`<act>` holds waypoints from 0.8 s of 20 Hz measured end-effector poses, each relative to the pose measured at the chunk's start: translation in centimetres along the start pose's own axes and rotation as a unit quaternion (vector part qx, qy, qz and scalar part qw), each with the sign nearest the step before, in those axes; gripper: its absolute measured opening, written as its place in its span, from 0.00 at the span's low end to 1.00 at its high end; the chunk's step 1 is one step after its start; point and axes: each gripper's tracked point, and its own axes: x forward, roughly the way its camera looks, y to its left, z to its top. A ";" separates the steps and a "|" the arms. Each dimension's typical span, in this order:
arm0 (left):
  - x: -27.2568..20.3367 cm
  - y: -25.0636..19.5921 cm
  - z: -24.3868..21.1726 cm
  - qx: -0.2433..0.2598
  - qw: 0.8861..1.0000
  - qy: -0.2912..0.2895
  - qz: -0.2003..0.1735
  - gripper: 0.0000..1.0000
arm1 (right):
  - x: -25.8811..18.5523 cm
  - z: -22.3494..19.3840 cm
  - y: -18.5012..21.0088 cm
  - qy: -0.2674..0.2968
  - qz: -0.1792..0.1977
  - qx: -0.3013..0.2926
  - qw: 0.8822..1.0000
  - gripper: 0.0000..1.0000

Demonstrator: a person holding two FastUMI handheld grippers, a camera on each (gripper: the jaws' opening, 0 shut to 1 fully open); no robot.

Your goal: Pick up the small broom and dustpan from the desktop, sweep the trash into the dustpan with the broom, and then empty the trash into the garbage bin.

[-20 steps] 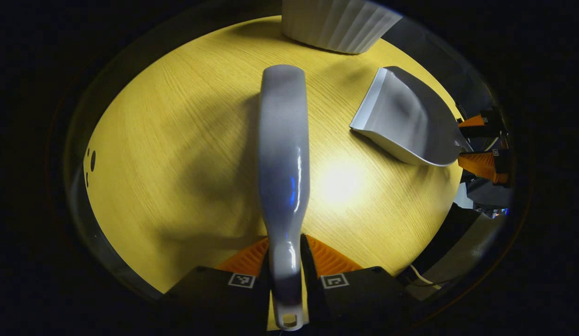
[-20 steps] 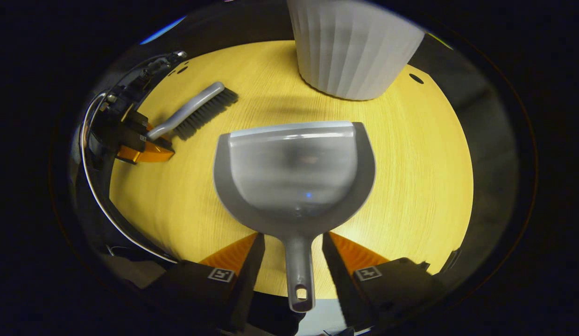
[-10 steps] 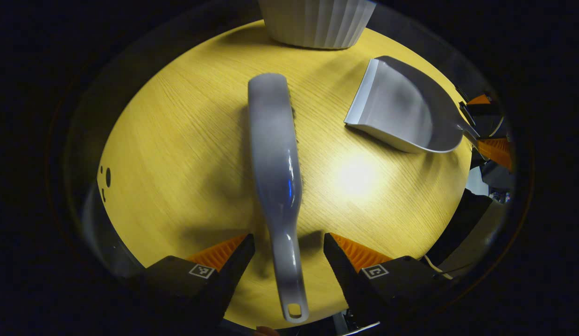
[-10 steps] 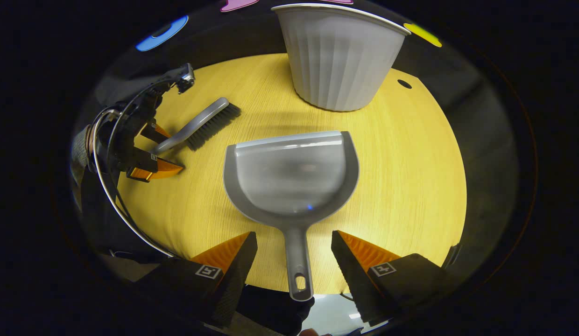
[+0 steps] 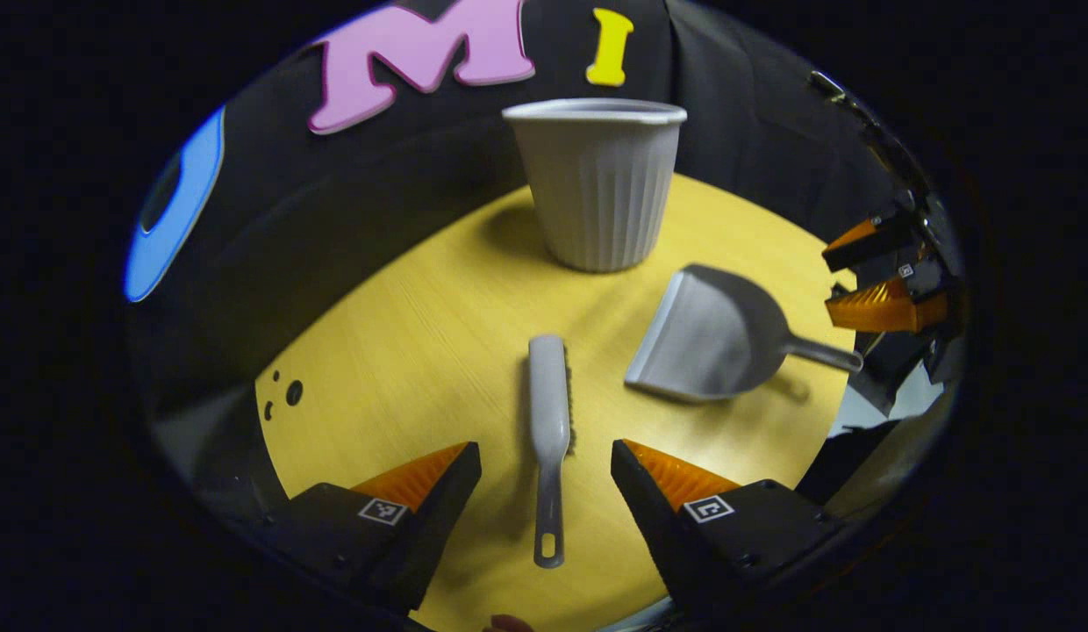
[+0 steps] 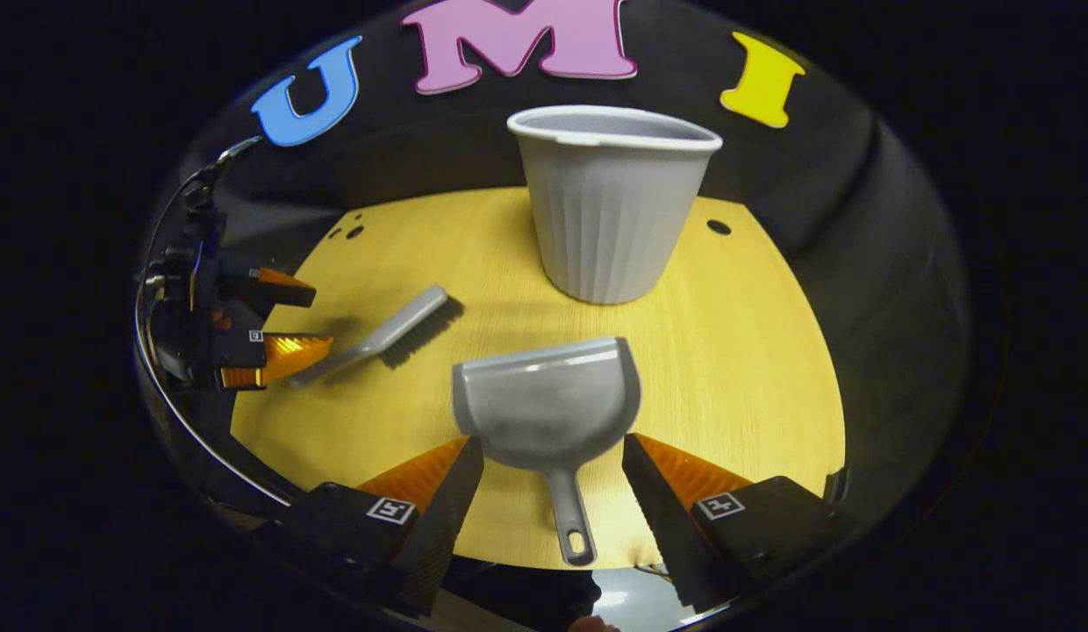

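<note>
A small grey broom (image 5: 548,412) lies flat on the yellow table (image 5: 421,351), handle toward me, between the spread fingers of my left gripper (image 5: 546,456), which is open and raised off it. The grey dustpan (image 6: 548,404) rests on the table with its handle pointing at me; my right gripper (image 6: 553,452) stands open above that handle. The dustpan (image 5: 711,338) also lies to the right in the left gripper view, with the right gripper (image 5: 869,272) beyond it. The broom (image 6: 382,335) and left gripper (image 6: 281,320) appear at the left in the right gripper view.
A ribbed grey garbage bin (image 6: 612,204) stands upright at the back of the table, just beyond the dustpan; it is the bin (image 5: 597,184) in the left gripper view. Small holes (image 6: 718,227) mark the tabletop. The table's near edge runs just under both grippers.
My left gripper let go of the broom handle and opened. Both grippers pulled back and up, leaving broom and dustpan lying on the table, now farther away.
</note>
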 end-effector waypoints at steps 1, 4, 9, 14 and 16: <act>-1.5 0.0 1.7 -0.010 0.999 -0.035 0.010 0.98 | -0.9 1.4 -0.1 -0.024 -0.008 -0.004 1.000 0.99; -5.6 0.1 5.8 -0.023 0.990 -0.136 0.035 0.97 | -3.8 5.6 -0.1 -0.101 -0.029 -0.022 0.994 0.99; -12.2 -0.7 11.2 -0.082 0.962 -0.254 0.065 0.97 | -9.0 12.0 1.2 -0.219 -0.039 -0.038 0.974 0.97; -17.2 0.7 12.6 -0.135 0.930 -0.330 0.090 0.97 | -12.8 15.1 2.4 -0.317 -0.044 -0.051 0.946 0.97; -17.8 1.1 12.4 -0.141 0.924 -0.341 0.099 0.98 | -13.5 15.4 2.9 -0.337 -0.045 -0.065 0.938 0.97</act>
